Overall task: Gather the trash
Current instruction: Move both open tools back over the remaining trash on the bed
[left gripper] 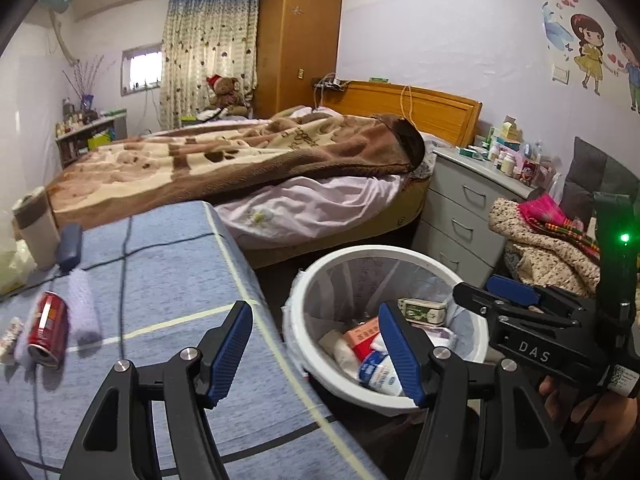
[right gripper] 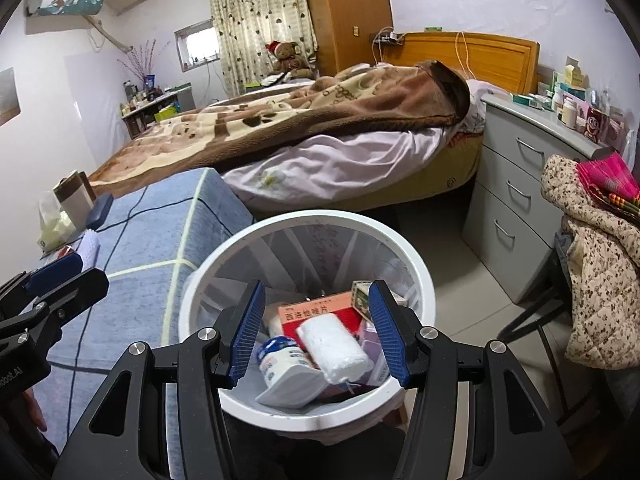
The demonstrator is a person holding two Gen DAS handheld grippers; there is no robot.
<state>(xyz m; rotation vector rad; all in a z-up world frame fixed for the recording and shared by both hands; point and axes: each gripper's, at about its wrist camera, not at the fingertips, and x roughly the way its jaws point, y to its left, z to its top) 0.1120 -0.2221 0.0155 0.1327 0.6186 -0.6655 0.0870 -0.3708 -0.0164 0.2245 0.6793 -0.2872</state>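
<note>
A white trash bin (left gripper: 298,322) stands on the floor beside a blue cloth-covered table (left gripper: 168,280); it also shows in the right wrist view (right gripper: 200,280). It holds an orange medicine box (right gripper: 316,314), a white paper roll (right gripper: 334,346), a white bottle (right gripper: 286,372) and a green box (left gripper: 422,310). My right gripper (right gripper: 318,332) is open and empty above the bin. My left gripper (left gripper: 316,352) is open and empty over the table edge and bin. A red can (left gripper: 48,330) and a pale roll (left gripper: 82,306) lie on the table at left.
A bed with a brown blanket (left gripper: 240,156) lies behind. A grey drawer unit (left gripper: 464,208) with bottles stands right, with a chair of clothes (left gripper: 552,240) beside it. A dark case (left gripper: 69,246), a cable and a paper bag (left gripper: 36,224) sit on the table.
</note>
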